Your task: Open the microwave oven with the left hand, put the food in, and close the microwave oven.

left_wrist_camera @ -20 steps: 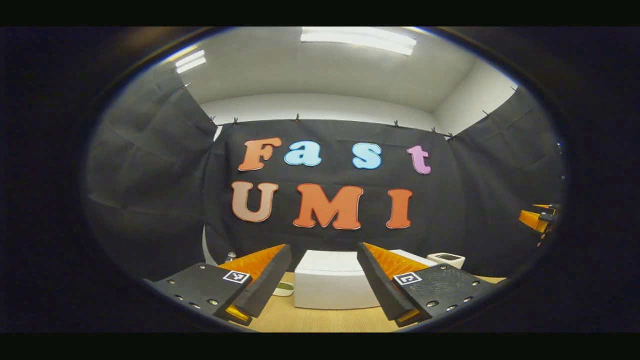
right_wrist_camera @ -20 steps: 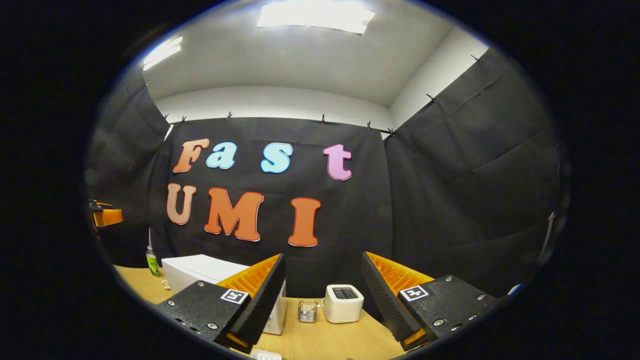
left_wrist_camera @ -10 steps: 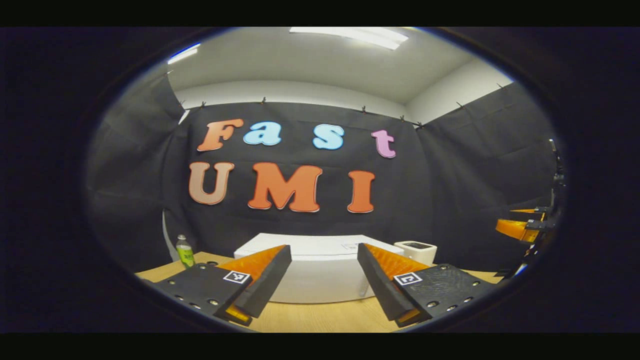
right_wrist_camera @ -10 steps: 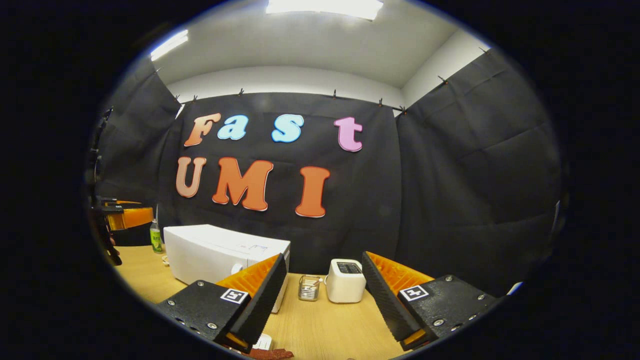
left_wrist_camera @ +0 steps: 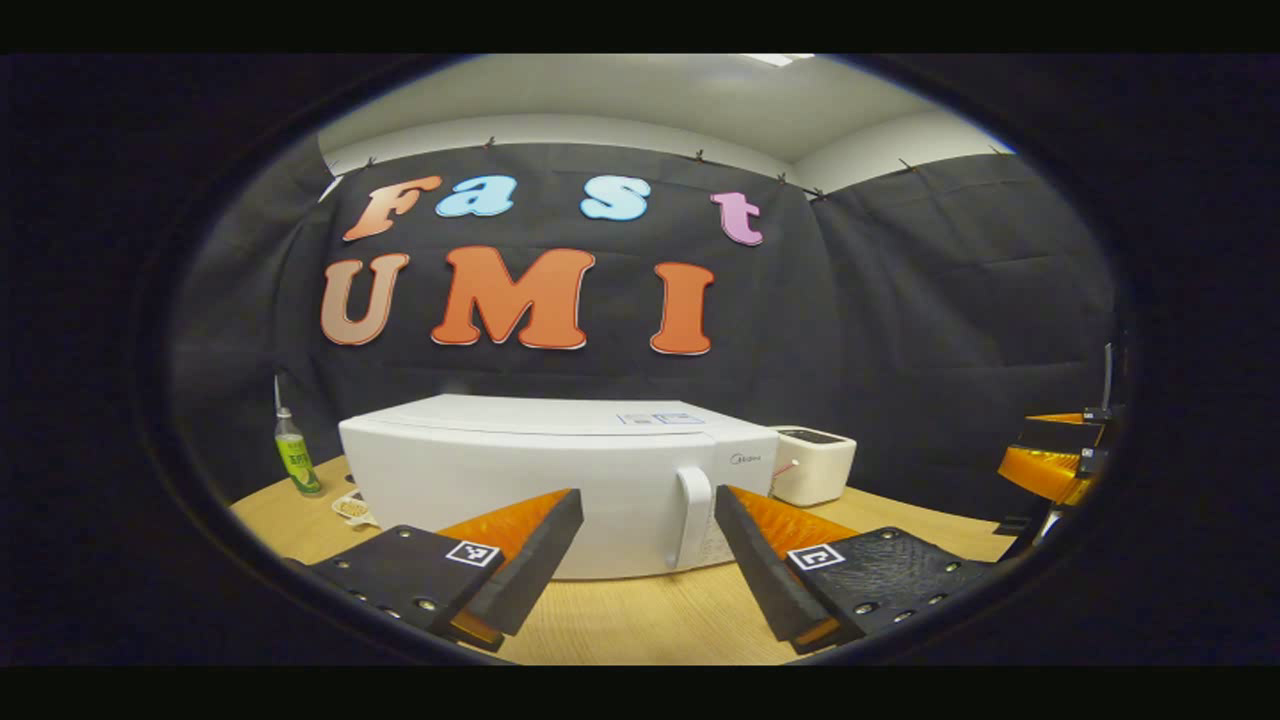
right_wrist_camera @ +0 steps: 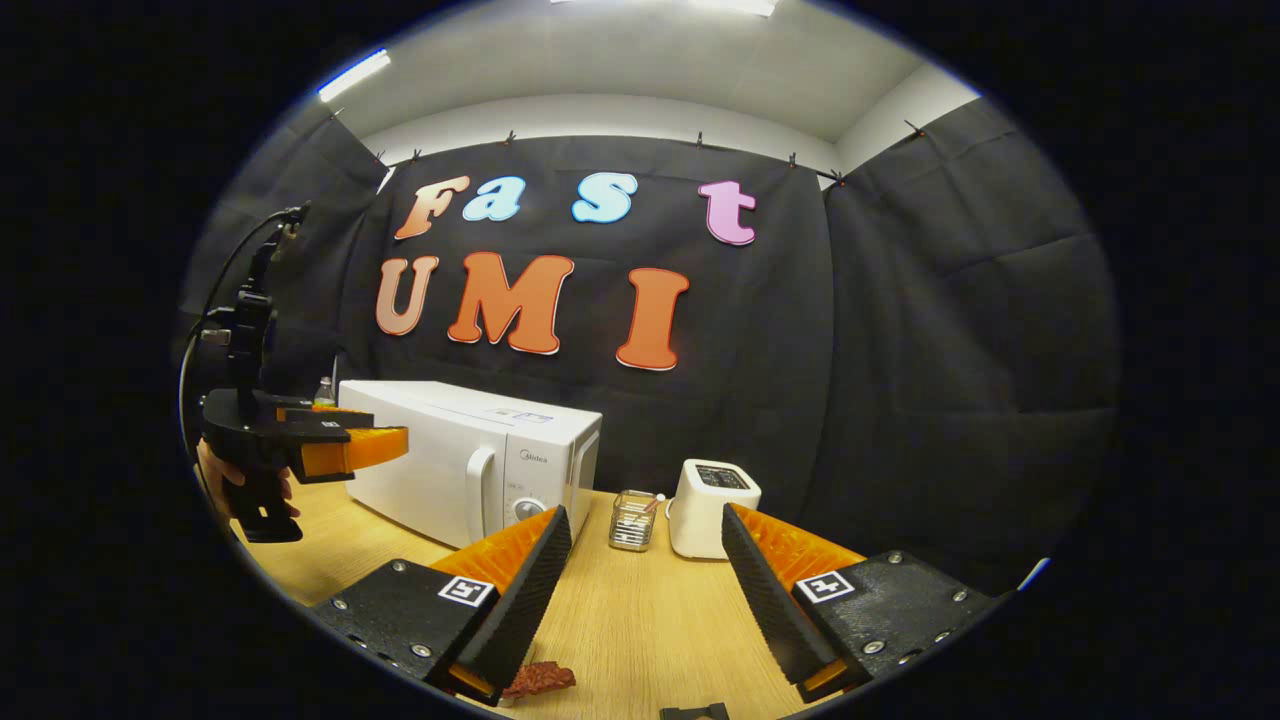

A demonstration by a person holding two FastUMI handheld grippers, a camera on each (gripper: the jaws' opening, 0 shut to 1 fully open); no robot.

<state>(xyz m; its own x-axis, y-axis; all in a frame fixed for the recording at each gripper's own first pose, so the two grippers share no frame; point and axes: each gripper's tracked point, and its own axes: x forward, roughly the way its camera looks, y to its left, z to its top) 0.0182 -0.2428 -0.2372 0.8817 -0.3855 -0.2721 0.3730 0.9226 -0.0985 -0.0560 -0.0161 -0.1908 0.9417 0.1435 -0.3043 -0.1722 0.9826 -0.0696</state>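
Note:
The white microwave [left_wrist_camera: 520, 470] stands on the wooden table with its door shut; its upright handle [left_wrist_camera: 692, 515] is just beyond my left gripper [left_wrist_camera: 648, 560], which is open and holds nothing. In the right gripper view the microwave [right_wrist_camera: 450, 450] sits left of centre, and the left gripper [right_wrist_camera: 385, 445], held by a hand [right_wrist_camera: 235, 482], hovers in front of its door. My right gripper [right_wrist_camera: 645, 590] is open above the table, empty. A reddish-brown piece of food [right_wrist_camera: 540, 678] lies on the table by its left finger. The right gripper [left_wrist_camera: 1020, 445] also shows at the far right of the left gripper view.
A white toaster [right_wrist_camera: 712, 495] and a small glass jar [right_wrist_camera: 633, 520] stand right of the microwave. A green bottle [left_wrist_camera: 293, 455] and a small dish [left_wrist_camera: 352, 508] sit at its left. A dark object [right_wrist_camera: 695, 712] lies at the table's near edge.
Both views have tilted down. The microwave's front and handle have come into view and grown larger, and the left gripper has moved in front of the door. Both grippers stayed open.

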